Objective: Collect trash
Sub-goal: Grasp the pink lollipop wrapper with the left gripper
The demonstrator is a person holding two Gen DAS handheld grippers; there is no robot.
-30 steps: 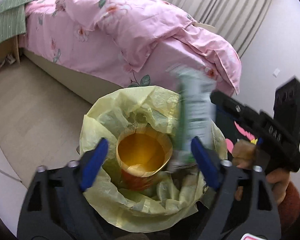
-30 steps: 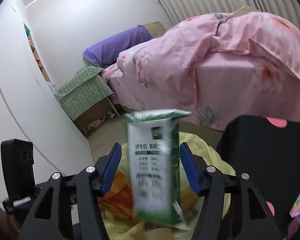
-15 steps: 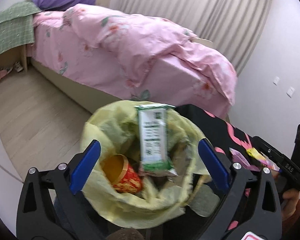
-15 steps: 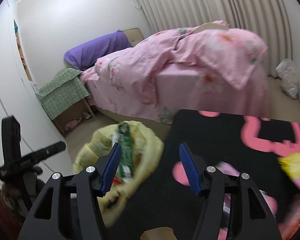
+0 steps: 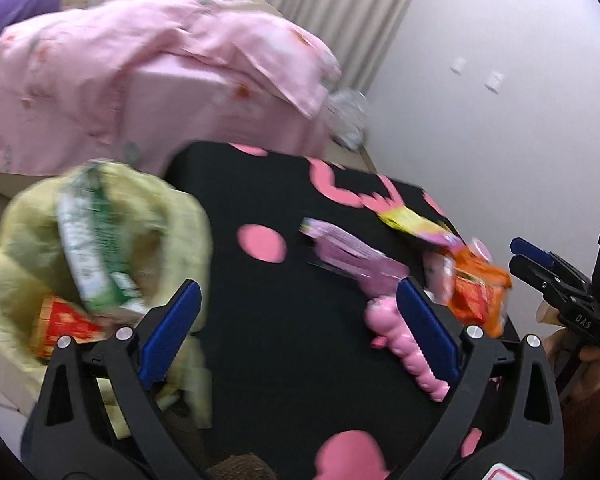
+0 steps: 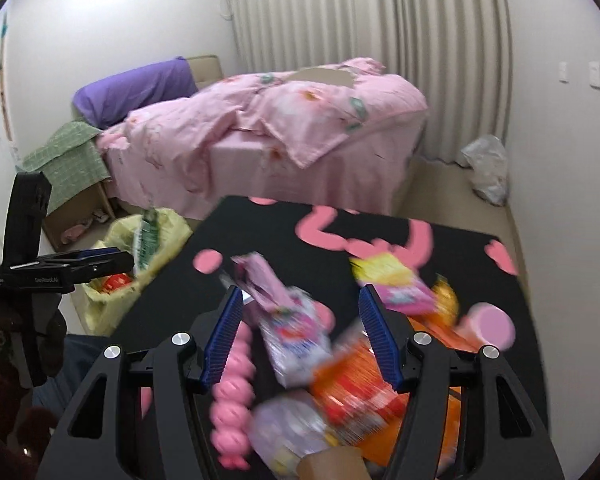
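Note:
A yellow bin bag (image 5: 16,264) stands left of the black table (image 5: 284,300); a green-and-white milk carton (image 5: 88,240) and a red cup (image 5: 60,320) lie in it. My left gripper (image 5: 300,320) hangs open over the table, nothing between its fingers. My right gripper (image 6: 302,332) is open above a blurred heap of trash: a pink-white carton (image 6: 292,332), an orange packet (image 6: 352,384), a yellow-pink wrapper (image 6: 396,280) and a pink knobbly toy (image 6: 236,380). The carton lies below the gap, untouched by the pads. The bin bag (image 6: 140,248) shows far left.
A bed with a pink duvet (image 6: 284,132) stands behind the table. On the floor by the curtain lies a white plastic bag (image 6: 484,168). A low stand under a green cloth (image 6: 64,156) is at the left wall. A white wall (image 5: 500,100) runs right of the table.
The milk carton left my right gripper and dropped into the bin bag. Both grippers swung right, away from the bag and over the table's trash. The left jaws widened slightly.

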